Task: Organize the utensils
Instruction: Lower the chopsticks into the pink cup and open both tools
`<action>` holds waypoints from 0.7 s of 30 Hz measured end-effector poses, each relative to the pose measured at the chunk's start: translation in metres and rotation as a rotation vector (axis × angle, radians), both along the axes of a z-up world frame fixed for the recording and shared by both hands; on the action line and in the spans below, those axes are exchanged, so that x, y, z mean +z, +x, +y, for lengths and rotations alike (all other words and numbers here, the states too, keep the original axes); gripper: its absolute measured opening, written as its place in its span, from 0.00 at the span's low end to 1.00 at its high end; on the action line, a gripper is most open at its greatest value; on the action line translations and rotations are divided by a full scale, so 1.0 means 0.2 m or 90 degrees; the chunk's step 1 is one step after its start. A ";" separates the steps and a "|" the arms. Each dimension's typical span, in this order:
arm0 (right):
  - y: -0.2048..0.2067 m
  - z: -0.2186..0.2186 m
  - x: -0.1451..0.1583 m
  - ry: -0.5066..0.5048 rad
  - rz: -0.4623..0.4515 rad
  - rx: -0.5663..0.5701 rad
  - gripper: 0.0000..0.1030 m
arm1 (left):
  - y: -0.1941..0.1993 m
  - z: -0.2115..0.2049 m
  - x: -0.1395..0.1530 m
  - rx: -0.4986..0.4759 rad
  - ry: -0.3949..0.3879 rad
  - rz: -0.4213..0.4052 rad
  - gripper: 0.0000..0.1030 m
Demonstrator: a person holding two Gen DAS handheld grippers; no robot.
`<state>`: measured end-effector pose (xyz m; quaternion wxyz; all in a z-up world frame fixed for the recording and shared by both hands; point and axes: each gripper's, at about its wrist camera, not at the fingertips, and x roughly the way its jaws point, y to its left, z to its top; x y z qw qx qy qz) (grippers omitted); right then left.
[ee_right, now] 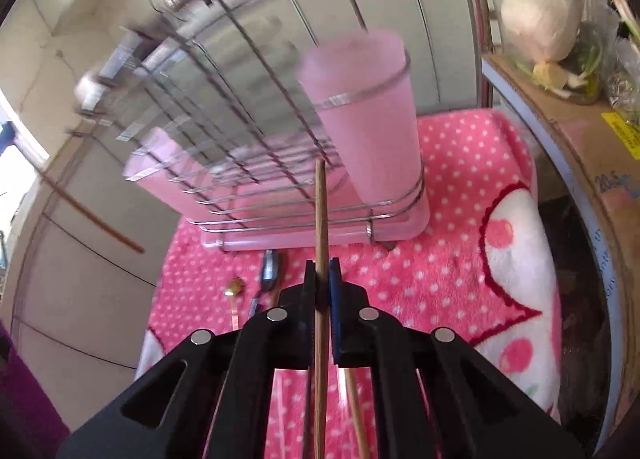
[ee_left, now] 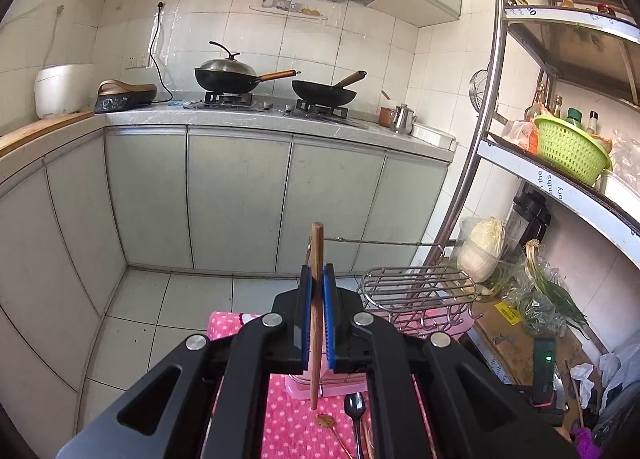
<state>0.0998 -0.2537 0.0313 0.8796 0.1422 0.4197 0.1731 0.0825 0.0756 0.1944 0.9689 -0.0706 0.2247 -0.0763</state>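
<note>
In the left wrist view my left gripper (ee_left: 318, 273) is shut on a wooden chopstick (ee_left: 317, 243), held upright between its blue pads above the pink dotted cloth (ee_left: 292, 427). A dark spoon (ee_left: 355, 407) and a gold spoon (ee_left: 326, 421) lie on that cloth below it. The wire utensil rack (ee_left: 416, 291) stands just to the right. In the right wrist view my right gripper (ee_right: 322, 271) is shut on a second wooden chopstick (ee_right: 320, 211), whose tip points at the rack (ee_right: 280, 163). A pink cup (ee_right: 368, 119) stands in the rack's right ring. The gold spoon (ee_right: 234, 287), the dark spoon (ee_right: 270, 267) and another chopstick (ee_right: 356, 411) lie on the cloth.
A counter with two woks (ee_left: 324, 93) on a stove and grey cabinet doors (ee_left: 240, 199) stand across the tiled floor. To the right is a metal shelf unit (ee_left: 480, 147) with a green basket (ee_left: 568, 151), a cabbage (ee_left: 482, 247) and a cardboard box (ee_right: 592, 147).
</note>
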 end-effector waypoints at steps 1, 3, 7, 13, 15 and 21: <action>-0.03 0.00 0.07 0.003 -0.024 0.001 0.06 | -0.01 0.00 0.03 0.002 -0.001 -0.008 0.05; -0.07 -0.03 0.24 0.013 -0.081 -0.006 0.06 | -0.01 -0.01 0.08 0.005 -0.007 -0.021 0.05; -0.08 -0.08 0.56 0.018 -0.201 -0.031 0.06 | 0.02 -0.01 0.21 0.008 -0.021 -0.052 0.05; 0.05 -0.11 0.87 -0.011 -0.346 -0.078 0.06 | 0.13 -0.06 0.29 0.031 0.009 -0.090 0.05; 0.12 -0.11 0.91 -0.024 -0.380 -0.093 0.06 | 0.19 -0.07 0.27 0.032 0.016 -0.087 0.05; 0.33 -0.10 0.89 -0.042 -0.399 -0.110 0.06 | 0.40 -0.09 0.10 0.025 0.023 -0.030 0.05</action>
